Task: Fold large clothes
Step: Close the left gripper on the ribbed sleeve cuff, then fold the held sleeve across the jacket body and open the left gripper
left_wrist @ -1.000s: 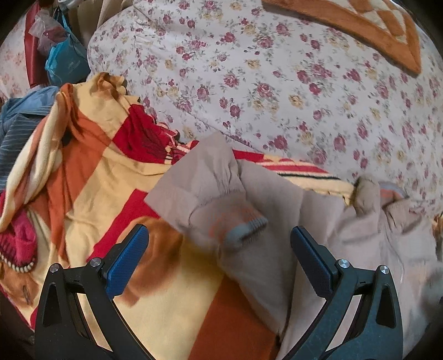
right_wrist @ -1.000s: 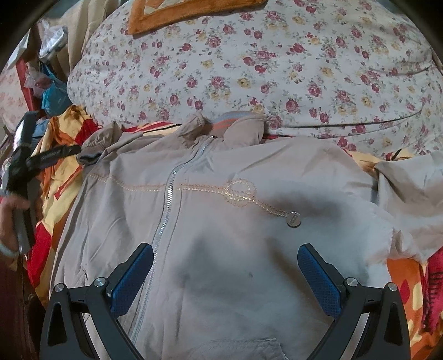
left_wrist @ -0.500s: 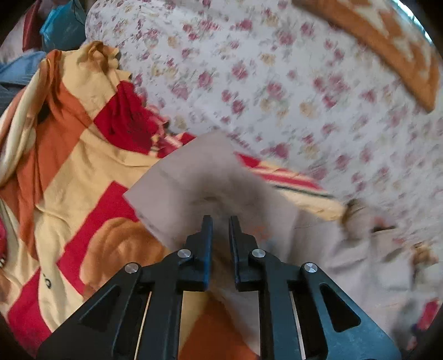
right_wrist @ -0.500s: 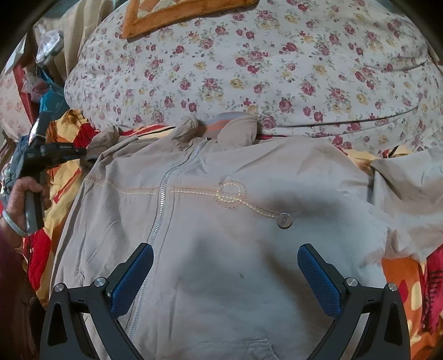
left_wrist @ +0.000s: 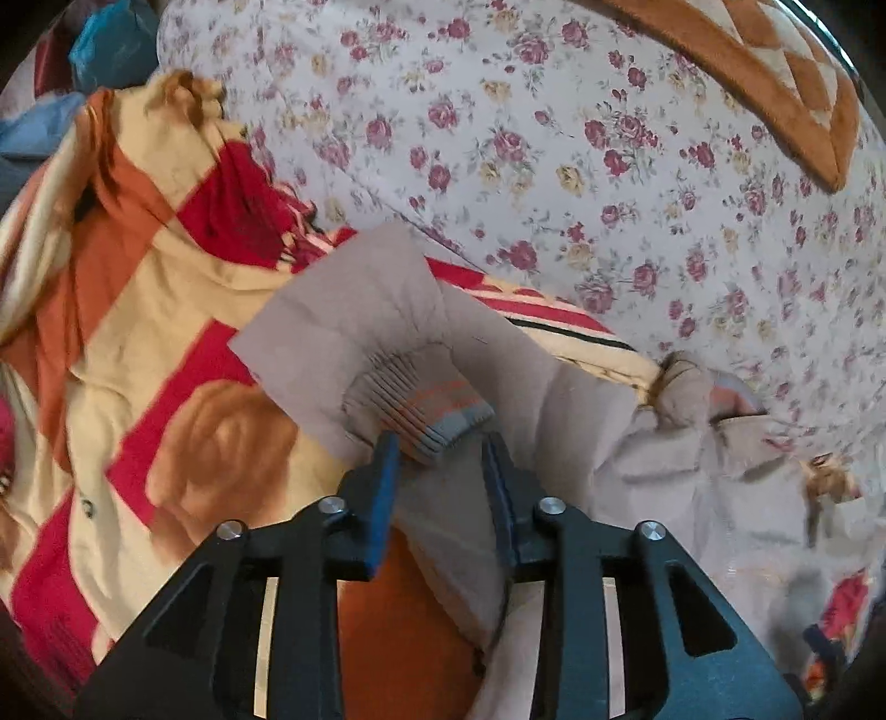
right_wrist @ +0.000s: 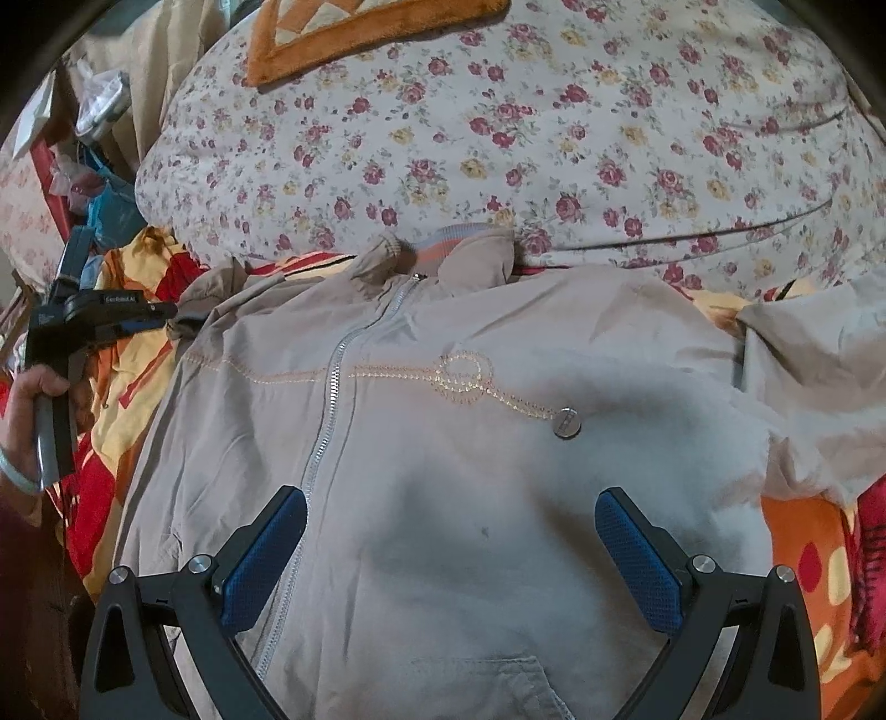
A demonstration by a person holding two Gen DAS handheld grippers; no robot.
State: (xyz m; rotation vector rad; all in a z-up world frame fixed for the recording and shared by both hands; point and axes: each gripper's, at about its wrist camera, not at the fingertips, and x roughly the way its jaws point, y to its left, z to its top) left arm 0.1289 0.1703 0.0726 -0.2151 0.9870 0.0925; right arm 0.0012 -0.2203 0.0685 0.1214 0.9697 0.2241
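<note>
Nearest in the left wrist view, the left gripper (left_wrist: pixel 440 443) has its two blue-padded fingers partly closed, with a gap between them, and the end of a jacket sleeve (left_wrist: pixel 354 327) lies in that gap. The sleeve's ribbed cuff (left_wrist: pixel 426 410) — grey with an orange band — sits just past the fingertips; whether the pads actually pinch the cloth cannot be told. The sleeve is folded back on itself and rests on a blanket (left_wrist: pixel 138 343) patterned in red, orange and cream.

In the right wrist view, the right gripper (right_wrist: pixel 449 540) hovers with its jaws spread wide and nothing between them, above the lower front of a beige zip-up jacket (right_wrist: pixel 443 471). The jacket lies face up and spread flat on the blanket, its zipper (right_wrist: pixel 332 399) running up to the collar (right_wrist: pixel 459 255), with a stitched loop across the chest and a small round metal button (right_wrist: pixel 566 422) at its end. The other sleeve (right_wrist: pixel 819 376) lies bunched at the right.

Farther back, touching the collar, rises a large floral-print cushion (right_wrist: pixel 526 138), and on top of it lies an orange-edged mat (right_wrist: pixel 360 27).
</note>
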